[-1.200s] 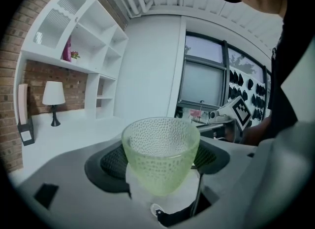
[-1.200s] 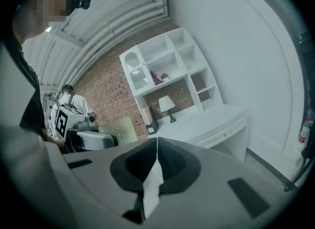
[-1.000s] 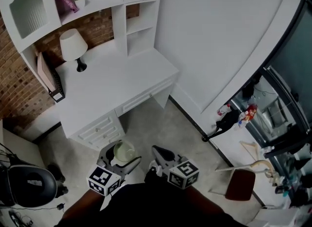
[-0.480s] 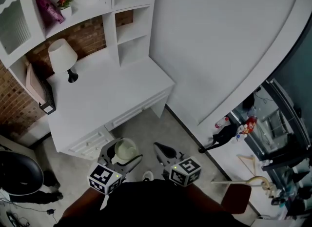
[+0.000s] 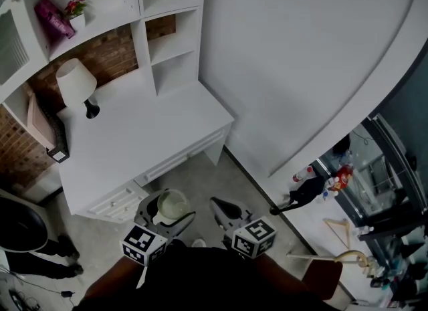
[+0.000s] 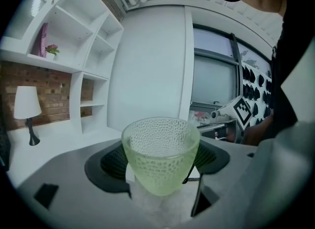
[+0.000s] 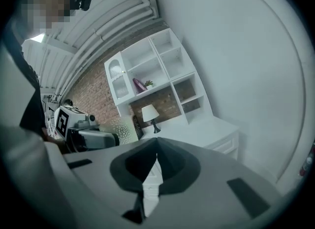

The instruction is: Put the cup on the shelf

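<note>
Since the earlier frame the white worktop (image 5: 147, 136) and the shelf unit (image 5: 167, 42) above it have slid toward the upper left of the head view, the table lamp (image 5: 75, 83) with them; both tools stay low at frame centre. Left tool (image 6: 160, 174) is clamped on the sides of a pale green dimpled glass cup (image 6: 160, 153), upright, above the floor just off the worktop's front edge and well apart from the shelf unit. Right tool (image 7: 156, 149): jaws together, nothing between them.
</note>
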